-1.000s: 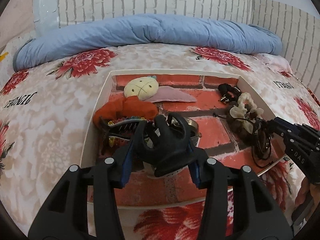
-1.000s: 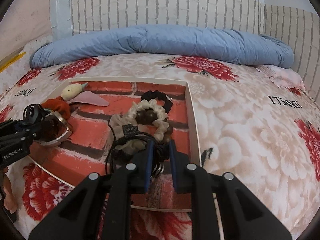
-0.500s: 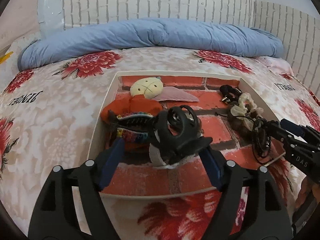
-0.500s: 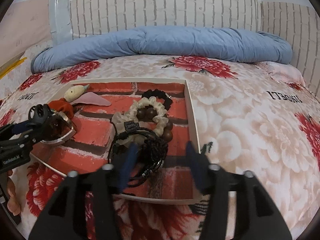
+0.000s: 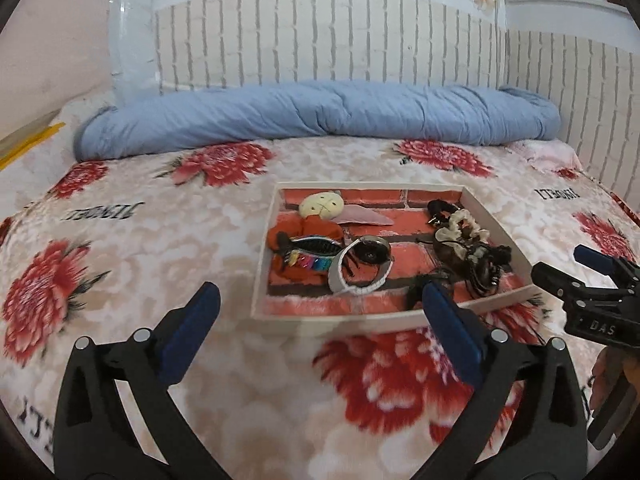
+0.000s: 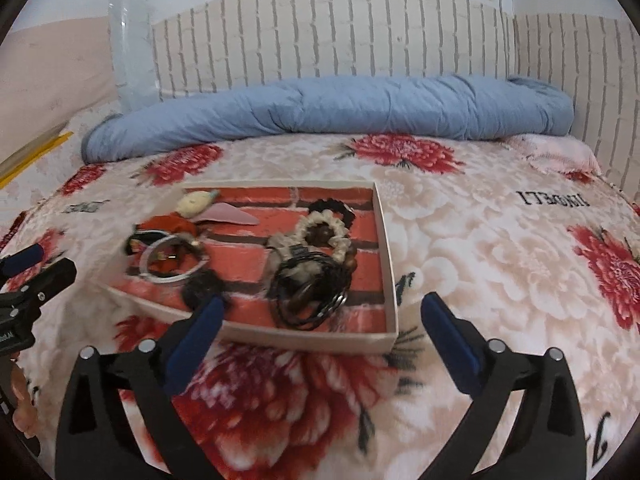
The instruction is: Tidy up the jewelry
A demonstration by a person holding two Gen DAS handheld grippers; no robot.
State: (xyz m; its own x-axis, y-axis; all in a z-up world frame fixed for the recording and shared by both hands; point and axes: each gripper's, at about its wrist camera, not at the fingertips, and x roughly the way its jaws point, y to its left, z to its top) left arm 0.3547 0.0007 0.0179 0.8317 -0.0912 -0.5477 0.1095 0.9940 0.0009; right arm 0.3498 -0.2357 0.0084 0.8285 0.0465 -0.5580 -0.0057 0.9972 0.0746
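A white-rimmed tray [image 5: 262, 280] [image 6: 389, 276] with a brick-print floor lies on the bed. It holds a black claw clip [image 5: 416, 290] [image 6: 202, 286], a white bangle [image 5: 360, 270], an orange scrunchie [image 5: 304, 234], a cream scrunchie [image 6: 322, 226] and a bundle of black cords [image 6: 308, 290] [image 5: 484, 268]. My left gripper [image 5: 320, 300] hovers in front of the tray's near edge, jaws opening wide with nothing between them. My right gripper [image 6: 323, 310] is also back from the tray, jaws opening and empty. Each gripper shows at the edge of the other's view.
The bed carries a cream blanket with red flowers [image 5: 120, 240]. A rolled blue quilt [image 5: 320, 116] lies along the far side against a brick-pattern wall. A person's fingers [image 5: 600, 380] show at the right edge of the left wrist view.
The left jaws let go of the black claw clip and the right jaws let go of the black cords. Both grippers drew back and up from the tray, jaws spreading wide.
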